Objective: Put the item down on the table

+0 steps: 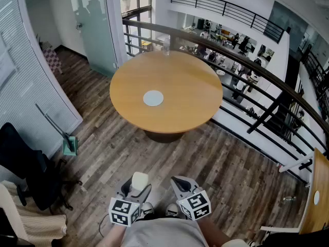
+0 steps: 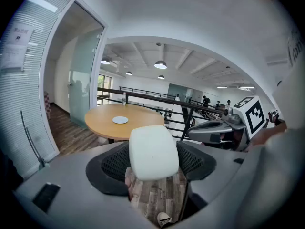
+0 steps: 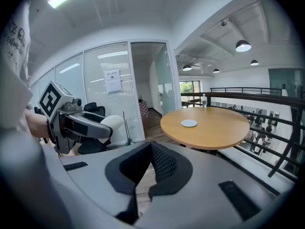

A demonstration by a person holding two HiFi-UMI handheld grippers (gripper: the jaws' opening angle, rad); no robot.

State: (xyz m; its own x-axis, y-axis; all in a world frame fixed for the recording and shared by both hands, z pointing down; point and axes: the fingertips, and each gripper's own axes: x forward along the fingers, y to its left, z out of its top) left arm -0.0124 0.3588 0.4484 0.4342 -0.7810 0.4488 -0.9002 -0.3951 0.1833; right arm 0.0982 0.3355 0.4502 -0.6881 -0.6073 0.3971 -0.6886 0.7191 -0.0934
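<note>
A white, rounded block (image 2: 153, 151) sits between the jaws of my left gripper (image 2: 155, 163), which is shut on it. In the head view this gripper (image 1: 139, 183) is low at the bottom, over the wooden floor, with the white block (image 1: 140, 178) at its tip. My right gripper (image 1: 181, 183) hangs beside it; in its own view the right gripper (image 3: 151, 168) is shut, with nothing between its pads. The round wooden table (image 1: 180, 112) stands well ahead of both grippers and carries a pale round disc (image 1: 153, 98). The table (image 2: 138, 121) and the disc (image 2: 120, 120) also show in the left gripper view.
A dark railing (image 1: 241, 60) curves behind and to the right of the table, with an open drop beyond. A clear bottle (image 1: 165, 48) stands at the table's far edge. A black chair (image 1: 28, 171) and a cream chair (image 1: 33, 223) are at left, near a green dustpan (image 1: 69, 145).
</note>
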